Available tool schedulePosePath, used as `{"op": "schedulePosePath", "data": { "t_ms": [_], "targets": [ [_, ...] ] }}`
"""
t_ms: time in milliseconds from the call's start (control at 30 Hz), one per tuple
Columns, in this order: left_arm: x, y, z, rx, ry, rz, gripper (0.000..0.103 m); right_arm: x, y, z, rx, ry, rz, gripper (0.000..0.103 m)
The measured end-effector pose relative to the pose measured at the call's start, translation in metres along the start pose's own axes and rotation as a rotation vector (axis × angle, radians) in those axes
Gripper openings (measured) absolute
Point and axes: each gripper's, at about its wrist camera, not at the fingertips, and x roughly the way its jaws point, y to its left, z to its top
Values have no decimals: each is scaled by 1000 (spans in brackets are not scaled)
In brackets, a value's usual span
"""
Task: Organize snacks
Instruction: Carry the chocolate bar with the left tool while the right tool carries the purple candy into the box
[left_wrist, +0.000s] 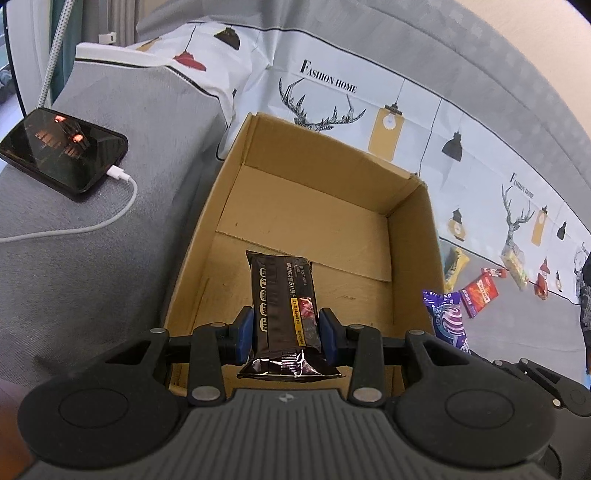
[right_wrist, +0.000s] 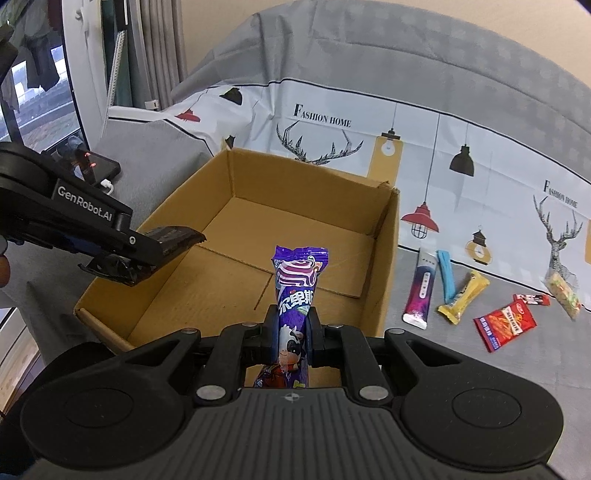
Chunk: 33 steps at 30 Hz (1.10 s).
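Currently we've got the left gripper (left_wrist: 286, 330) clamped on a black snack bar (left_wrist: 282, 299) over the cardboard box (left_wrist: 410, 236), and the right gripper (right_wrist: 291, 328) clamped on a purple candy pack (right_wrist: 295, 291) above the same box. Only the left view shows the phone (left_wrist: 61, 153) with its white cable (left_wrist: 110, 218) on the grey cushion. Only the right view shows the blue stick (right_wrist: 446, 275), yellow bar (right_wrist: 463, 297) and red packet (right_wrist: 504, 325) lying loose beside the box.

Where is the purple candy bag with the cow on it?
The right gripper is holding the purple candy bag over the near edge of the cardboard box, right of the left gripper's black snack pack.
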Motion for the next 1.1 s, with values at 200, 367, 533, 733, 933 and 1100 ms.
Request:
{"op": "schedulePosePath", "data": {
  "t_ms": [200,367,533,733,933,1100],
  "targets": [
    [14,4,4,-4,22,5,42,15,0,2,-6,22,5,14],
    [24,5,8,-6,33,12,42,27,0,4,-6,33,11,14],
    [35,2,12,4,46,18,42,39,0,6,-2,42,22,14],
    [46,-3,17,13,54,32,42,50,-3,7,14,41,33,14],
    [52,-7,20,17,63,56,42,58,-8,6,34,40,47,14],
    [57,-11,20,26,72,67,42,63,-10,5,50,43,55,14]
  ]
}}
